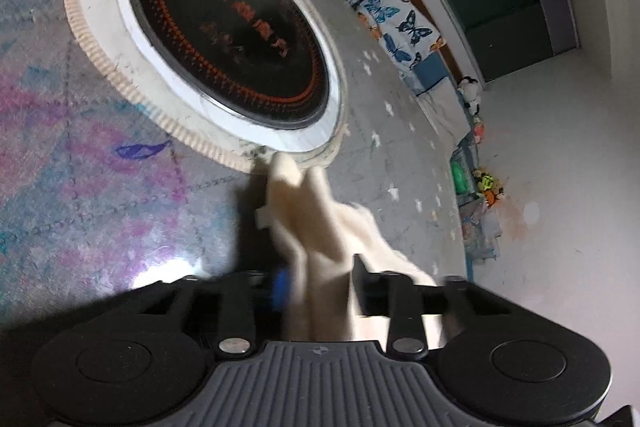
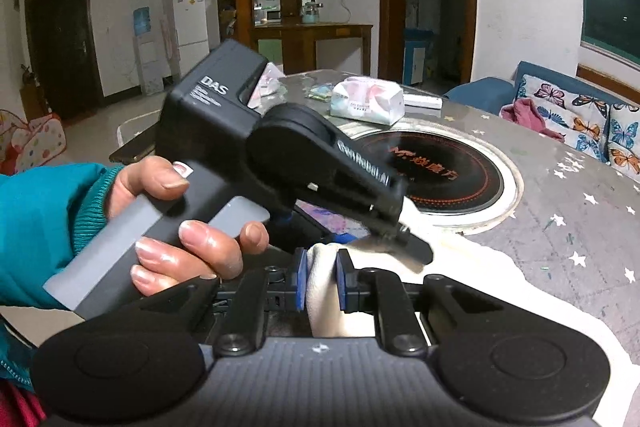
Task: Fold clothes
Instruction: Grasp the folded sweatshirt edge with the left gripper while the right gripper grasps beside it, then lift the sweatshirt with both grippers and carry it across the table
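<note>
A cream-white garment (image 1: 316, 223) is pinched in my left gripper (image 1: 316, 287), which is shut on it and holds a bunched fold just above the table near the round cooktop. In the right wrist view the same cream garment (image 2: 460, 267) spreads over the table's near edge. My right gripper (image 2: 322, 281) is shut on a fold of it between blue pads (image 2: 301, 279). The left gripper's body (image 2: 280, 151), held by a hand, is just ahead of my right gripper, almost touching.
A round black induction cooktop (image 2: 440, 175) with a white rim is set in the grey star-patterned table (image 2: 560, 211). A tissue pack (image 2: 368, 101) and small items lie at the far side. A sofa with butterfly cushions (image 2: 580, 119) stands to the right.
</note>
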Available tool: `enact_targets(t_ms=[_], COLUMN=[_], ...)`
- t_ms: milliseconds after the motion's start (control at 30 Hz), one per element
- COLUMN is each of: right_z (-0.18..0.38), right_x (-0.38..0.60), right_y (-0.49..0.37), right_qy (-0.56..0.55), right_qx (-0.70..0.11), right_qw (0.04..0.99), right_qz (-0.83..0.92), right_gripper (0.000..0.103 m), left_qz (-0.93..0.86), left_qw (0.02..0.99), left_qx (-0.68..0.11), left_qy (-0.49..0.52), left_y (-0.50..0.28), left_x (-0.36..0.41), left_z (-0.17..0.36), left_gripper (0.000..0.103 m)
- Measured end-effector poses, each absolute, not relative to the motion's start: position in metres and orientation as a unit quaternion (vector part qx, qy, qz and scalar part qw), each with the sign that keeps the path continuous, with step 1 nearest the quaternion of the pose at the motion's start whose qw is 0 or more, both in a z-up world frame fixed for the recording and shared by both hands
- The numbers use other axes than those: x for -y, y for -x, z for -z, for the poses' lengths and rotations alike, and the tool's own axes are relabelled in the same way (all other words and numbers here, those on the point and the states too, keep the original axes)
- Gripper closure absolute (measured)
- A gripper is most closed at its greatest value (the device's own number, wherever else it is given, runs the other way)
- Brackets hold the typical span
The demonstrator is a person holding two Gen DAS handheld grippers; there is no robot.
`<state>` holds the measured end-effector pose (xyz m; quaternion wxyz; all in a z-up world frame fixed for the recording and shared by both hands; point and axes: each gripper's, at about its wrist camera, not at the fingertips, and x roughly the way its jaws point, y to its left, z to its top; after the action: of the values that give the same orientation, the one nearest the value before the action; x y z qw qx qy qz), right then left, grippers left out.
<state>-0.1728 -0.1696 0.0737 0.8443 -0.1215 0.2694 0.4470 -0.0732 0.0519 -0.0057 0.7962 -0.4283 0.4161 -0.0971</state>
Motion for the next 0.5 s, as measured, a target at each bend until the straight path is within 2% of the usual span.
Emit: enact_targets(t_ms=[267, 500], right_z=[-0.074, -0.064], right_x=[0.195, 0.264], right_y=[0.17, 0.147], right_qy=[0.097, 0.051], right_qx=[-0.281, -0.303], right_qw=[0.859, 0.906], right_qz=[-0.417, -0.292], right_gripper=[0.081, 0.08], left_qz=[0.099, 0.097], left_qw=[0.816, 0.833], left_qx=[-0.406, -0.403], left_qy=[0.399, 0.366], left_y=[0.075, 0.076], left_x=[-0.05, -0.043], left_z=[0.004, 0.0], left_gripper=[0.085, 0.085])
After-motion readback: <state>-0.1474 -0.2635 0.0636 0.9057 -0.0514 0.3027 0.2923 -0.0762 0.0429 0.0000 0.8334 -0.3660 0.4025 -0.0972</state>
